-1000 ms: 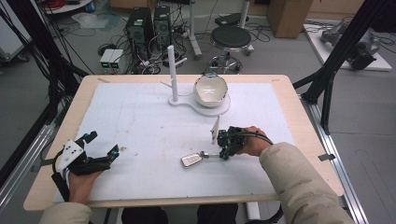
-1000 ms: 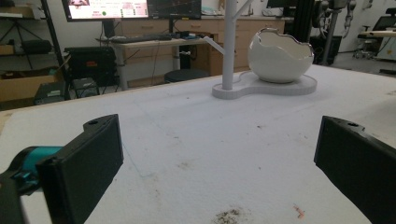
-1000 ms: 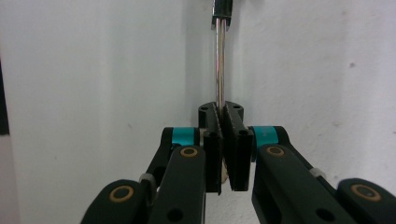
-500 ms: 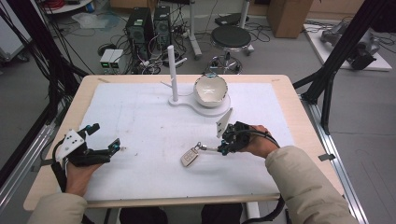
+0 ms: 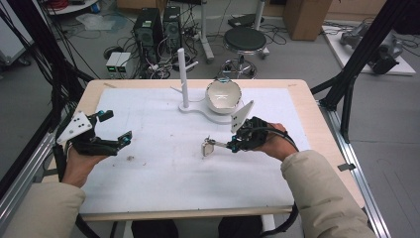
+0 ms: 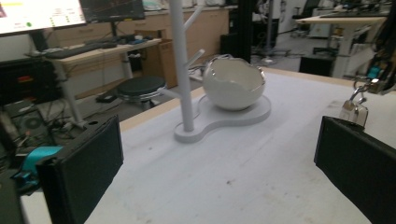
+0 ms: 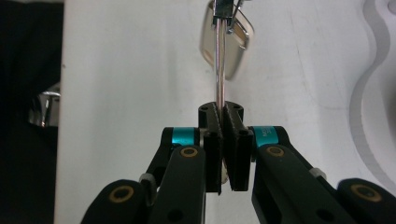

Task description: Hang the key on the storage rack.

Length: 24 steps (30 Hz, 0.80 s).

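Clamping of a thin metal ring point(image 7: 218, 60) between the closed jaws of the right gripper point(image 5: 233, 146) is noted, a silver tag point(image 5: 207, 148) hanging just above the white mat point(image 5: 163, 173); left gripper point(image 5: 113, 128) is held wide open, empty, well apart

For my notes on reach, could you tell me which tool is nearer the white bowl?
Right. The right tool sits just in front of the white bowl; the left tool hovers far off by the table's left edge.

A silver key ring point(image 5: 218, 145) with a flat metal tag point(image 5: 207, 148) hangs clamped in the right gripper point(image 5: 233, 146), above the white bench point(image 5: 163, 173)
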{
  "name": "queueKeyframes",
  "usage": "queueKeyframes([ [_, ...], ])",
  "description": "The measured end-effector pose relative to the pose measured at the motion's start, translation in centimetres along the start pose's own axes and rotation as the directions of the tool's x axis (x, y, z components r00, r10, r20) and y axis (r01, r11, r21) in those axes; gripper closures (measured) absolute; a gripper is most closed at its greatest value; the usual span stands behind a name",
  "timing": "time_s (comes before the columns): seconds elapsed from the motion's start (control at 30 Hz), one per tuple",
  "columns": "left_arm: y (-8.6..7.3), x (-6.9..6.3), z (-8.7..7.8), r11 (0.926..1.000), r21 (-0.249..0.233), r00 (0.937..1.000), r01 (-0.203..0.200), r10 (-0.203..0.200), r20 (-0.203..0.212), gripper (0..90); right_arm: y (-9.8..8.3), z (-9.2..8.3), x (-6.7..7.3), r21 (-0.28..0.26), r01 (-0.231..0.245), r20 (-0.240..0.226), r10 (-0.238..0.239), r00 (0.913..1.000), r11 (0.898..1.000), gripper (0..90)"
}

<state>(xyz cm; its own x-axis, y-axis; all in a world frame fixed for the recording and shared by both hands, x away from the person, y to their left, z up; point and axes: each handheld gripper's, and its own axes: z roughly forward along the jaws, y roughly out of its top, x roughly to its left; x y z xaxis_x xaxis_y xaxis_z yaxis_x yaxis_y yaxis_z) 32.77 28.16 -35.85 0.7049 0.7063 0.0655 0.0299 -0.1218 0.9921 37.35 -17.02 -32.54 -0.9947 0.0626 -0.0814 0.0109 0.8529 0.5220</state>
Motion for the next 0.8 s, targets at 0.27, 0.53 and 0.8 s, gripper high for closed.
queueKeyframes([
  [0.27, 2.6, -0.1, 1.9, 1.0, -0.001, 0.9884, -0.007, 0.008, 0.152, 1.7, 1.4, -0.6, -0.2, -0.029, 0.008, 0.003, -0.008, 1.0, 1.0, 87.3],
  [0.53, 4.8, -1.6, 4.5, 0.9976, 0.033, 0.9525, -0.061, 0.048, 0.301, 1.7, 2.7, -0.5, -0.1, -0.048, 0.039, -0.004, -0.039, 0.9992, 0.998, 87.3],
  [0.8, 6.5, -4.1, 7.6, 0.9886, 0.069, 0.9044, -0.133, 0.093, 0.417, 1.7, 4.0, -0.1, 0.1, -0.054, 0.071, -0.015, -0.071, 0.9973, 0.996, 87.3],
])
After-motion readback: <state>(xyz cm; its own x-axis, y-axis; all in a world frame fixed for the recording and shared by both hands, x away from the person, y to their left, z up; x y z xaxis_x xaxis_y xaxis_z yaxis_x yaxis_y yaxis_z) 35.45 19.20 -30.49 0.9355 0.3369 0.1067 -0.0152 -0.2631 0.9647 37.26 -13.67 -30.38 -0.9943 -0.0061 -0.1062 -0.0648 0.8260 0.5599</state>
